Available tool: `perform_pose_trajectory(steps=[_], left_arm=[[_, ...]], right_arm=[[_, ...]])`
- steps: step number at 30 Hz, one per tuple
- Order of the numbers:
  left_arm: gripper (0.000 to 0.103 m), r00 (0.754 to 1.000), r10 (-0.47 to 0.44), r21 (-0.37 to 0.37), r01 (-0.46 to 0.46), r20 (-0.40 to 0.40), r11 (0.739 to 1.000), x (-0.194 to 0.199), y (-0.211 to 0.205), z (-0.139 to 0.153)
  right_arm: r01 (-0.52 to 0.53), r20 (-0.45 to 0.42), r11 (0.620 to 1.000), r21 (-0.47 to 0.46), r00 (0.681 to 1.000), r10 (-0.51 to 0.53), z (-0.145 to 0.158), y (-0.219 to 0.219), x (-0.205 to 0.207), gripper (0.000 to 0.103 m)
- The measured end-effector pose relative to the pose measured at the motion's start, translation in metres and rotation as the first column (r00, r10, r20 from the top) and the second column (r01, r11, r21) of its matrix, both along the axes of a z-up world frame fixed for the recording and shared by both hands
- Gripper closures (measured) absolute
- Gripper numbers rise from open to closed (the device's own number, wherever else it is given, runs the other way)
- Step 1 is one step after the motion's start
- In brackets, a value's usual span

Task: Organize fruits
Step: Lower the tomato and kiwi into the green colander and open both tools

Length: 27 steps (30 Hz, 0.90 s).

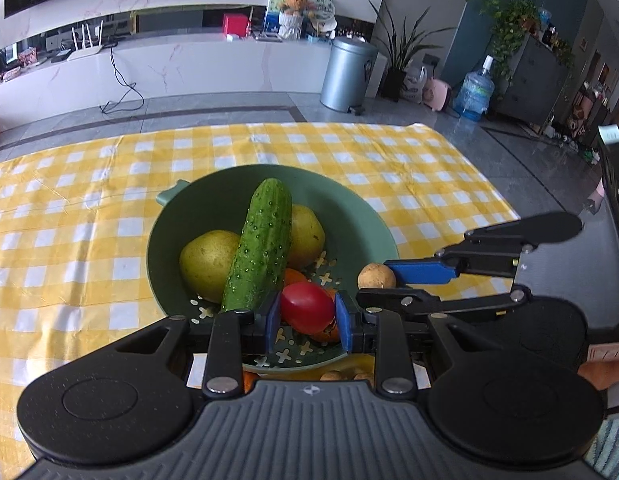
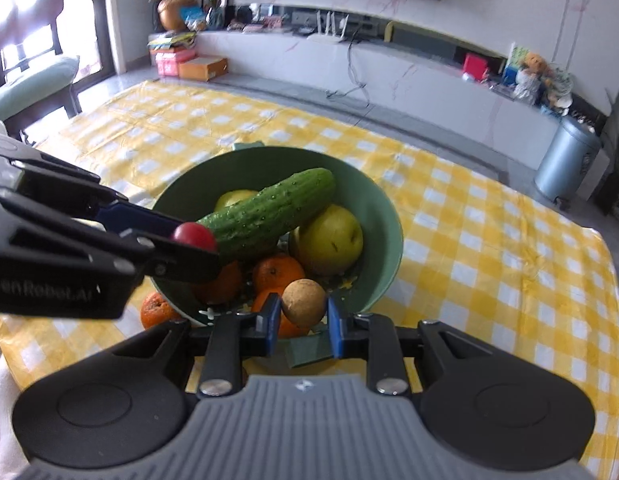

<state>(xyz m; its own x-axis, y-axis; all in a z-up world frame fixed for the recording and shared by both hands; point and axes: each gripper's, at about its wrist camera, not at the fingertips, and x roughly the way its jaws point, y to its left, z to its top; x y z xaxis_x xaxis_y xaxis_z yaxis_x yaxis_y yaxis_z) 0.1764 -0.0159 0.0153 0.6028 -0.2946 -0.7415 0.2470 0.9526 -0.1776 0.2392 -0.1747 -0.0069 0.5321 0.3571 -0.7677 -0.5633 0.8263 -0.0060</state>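
Jaws of the left gripper (image 1: 307,314) squeeze a red tomato (image 1: 307,307) over the green bowl (image 1: 383,232). Right gripper (image 2: 300,314) jaws pinch a small brown fruit (image 2: 304,302), maybe a longan. Next, each needs lowering in gently, then letting go.

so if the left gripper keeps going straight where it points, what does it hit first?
Probably the cucumber in the green bowl, straight beyond the red tomato the left gripper holds; depth is unclear.
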Motion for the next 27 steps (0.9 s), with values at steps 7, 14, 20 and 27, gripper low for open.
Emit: perform_pose_trajectory(steps=[7,14,20,27], left_arm=[[0.071,0.999,0.0,0.006,0.0,-0.037,1.0,0.009,0.0,-0.009],[0.071,0.998,0.0,-0.024,-0.002,-0.055,1.0,0.013,0.005,-0.01],[0.069,0.998,0.009,-0.038,-0.011,-0.054,0.999,0.011,0.007,-0.011],[0.062,0.998,0.021,-0.076,-0.026,-0.062,0.997,0.01,0.013,-0.012]], right_arm=[[-0.054,-0.034,0.996,-0.066,0.998,0.052,-0.003,0.01,0.009,0.082],[-0.077,-0.09,0.994,-0.078,0.993,0.07,-0.001,0.012,0.018,0.082],[-0.079,-0.101,0.994,-0.081,0.992,0.07,-0.001,0.013,0.02,0.081],[-0.07,-0.097,0.995,-0.076,0.993,0.063,0.001,0.014,0.017,0.081]])
